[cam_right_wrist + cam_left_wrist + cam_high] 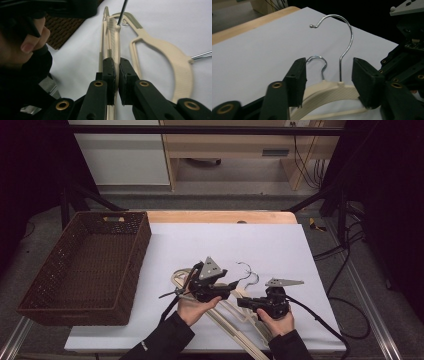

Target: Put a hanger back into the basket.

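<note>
While the cream hanger [115, 37] sits lifted on edge over the white sheet on the table [220, 216], your right gripper [117, 72] fingers pinch its arm, your left gripper [329, 75] fingers stand spread around its neck, and the wicker basket [45, 270] holds nothing.

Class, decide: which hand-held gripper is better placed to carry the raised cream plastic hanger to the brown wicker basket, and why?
Right. The right hand-held gripper is shut on the arm of the raised cream plastic hanger, while the left hand-held gripper stands open around its neck without pressing. The brown wicker basket lies to the left, though.
</note>
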The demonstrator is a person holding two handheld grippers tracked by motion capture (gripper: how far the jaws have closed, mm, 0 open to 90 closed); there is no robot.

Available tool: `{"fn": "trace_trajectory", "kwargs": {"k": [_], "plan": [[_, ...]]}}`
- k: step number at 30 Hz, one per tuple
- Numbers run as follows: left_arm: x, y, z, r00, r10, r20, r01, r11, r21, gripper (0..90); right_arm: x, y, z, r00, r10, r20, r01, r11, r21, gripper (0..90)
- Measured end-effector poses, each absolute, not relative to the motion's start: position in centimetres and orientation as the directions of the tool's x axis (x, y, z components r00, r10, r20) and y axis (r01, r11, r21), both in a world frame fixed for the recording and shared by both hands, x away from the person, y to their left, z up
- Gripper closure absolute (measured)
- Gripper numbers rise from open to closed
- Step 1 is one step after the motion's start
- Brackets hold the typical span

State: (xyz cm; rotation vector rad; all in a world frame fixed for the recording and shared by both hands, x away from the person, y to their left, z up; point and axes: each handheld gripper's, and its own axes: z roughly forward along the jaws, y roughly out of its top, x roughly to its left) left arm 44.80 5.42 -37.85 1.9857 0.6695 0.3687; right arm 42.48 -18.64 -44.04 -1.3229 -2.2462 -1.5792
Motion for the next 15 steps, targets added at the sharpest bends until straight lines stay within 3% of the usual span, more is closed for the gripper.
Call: {"fn": "trace_trajectory", "kwargs": {"k": [10,15], "plan": [[42.5,11.2,-35.9,0.82,0.572,0.027,0.244,-0.392,0.887,17.9,41.8,-18.5,-43.1,-0.627,0.565,0.537,0.69,0.083,0.719,86.7],[41.9,13.6,-36.1,0.829,0.559,-0.01,0.274,-0.39,0.879,10.5,41.7,-18.9,-41.7,-0.663,0.55,0.508,0.65,0.085,0.755,86.7]]}}
